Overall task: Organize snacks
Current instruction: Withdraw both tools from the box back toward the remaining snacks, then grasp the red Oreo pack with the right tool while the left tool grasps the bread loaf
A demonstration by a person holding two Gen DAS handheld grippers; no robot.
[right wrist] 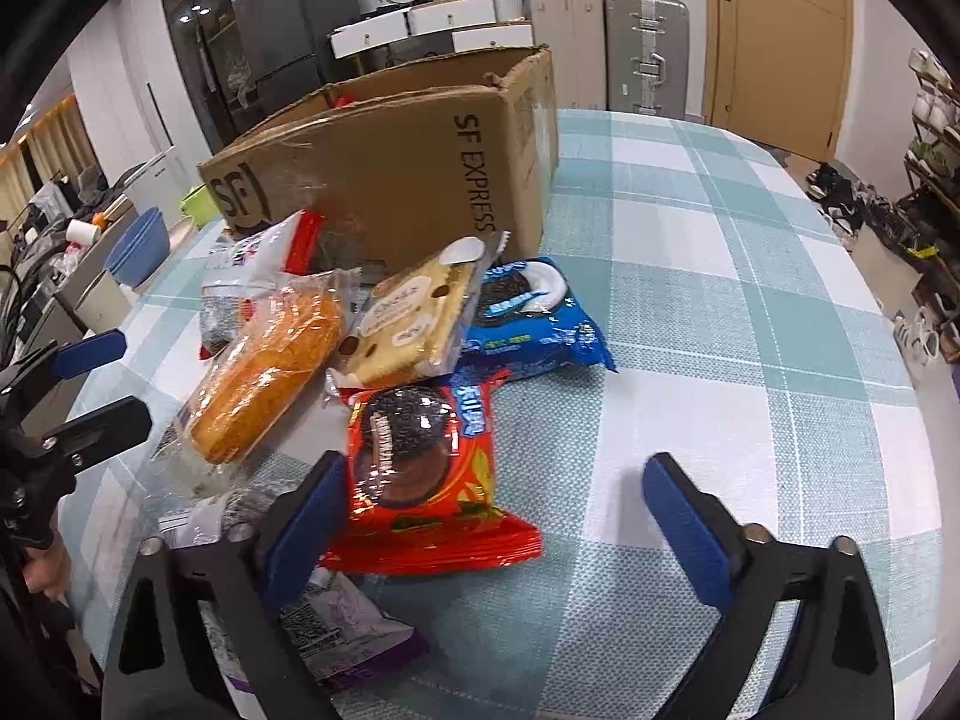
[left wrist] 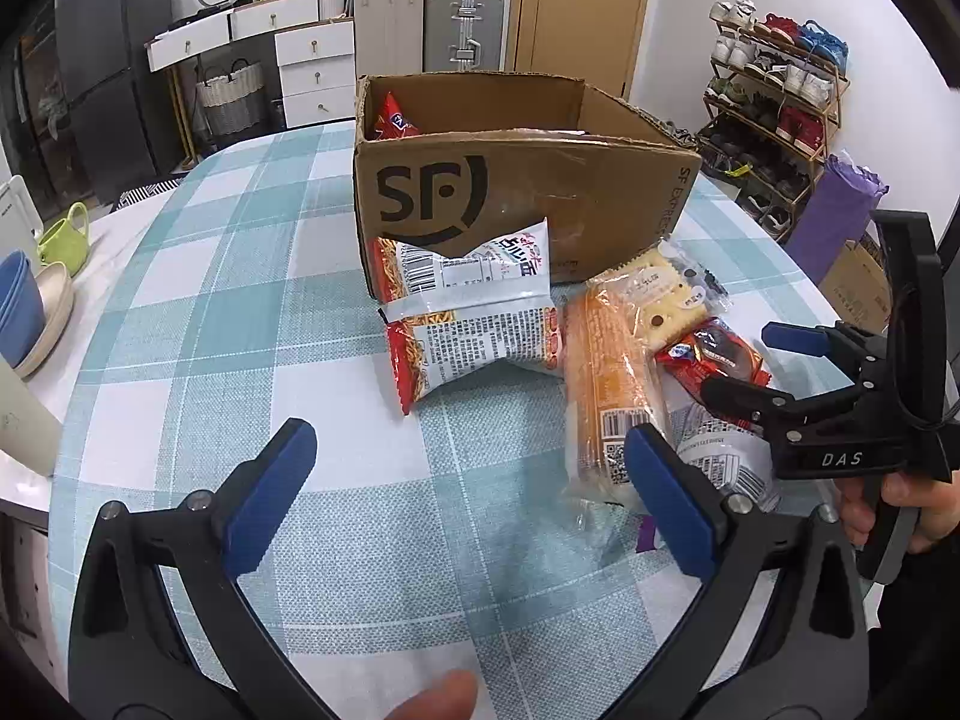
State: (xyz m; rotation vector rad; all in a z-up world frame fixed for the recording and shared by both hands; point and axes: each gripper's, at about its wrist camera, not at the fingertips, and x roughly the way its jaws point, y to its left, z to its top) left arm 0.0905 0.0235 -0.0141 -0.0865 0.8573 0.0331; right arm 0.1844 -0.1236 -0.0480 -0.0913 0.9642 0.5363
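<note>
Rightward, bare tablecloth [right wrist: 750, 300] beyond snacks [right wrist: 420, 456]

- Two suitcases [left wrist: 429, 21] stand against the far wall.
- Shoe rack [left wrist: 774, 102] beside the wooden door [left wrist: 579, 6].
- Blue bowls [left wrist: 18, 309] near a green mug [left wrist: 63, 240].

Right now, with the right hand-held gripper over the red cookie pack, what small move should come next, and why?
Probably close the right hand-held gripper on the red cookie pack: the pack lies between its open pads, not yet pinched, and the cardboard box behind stands open to receive it.
</note>
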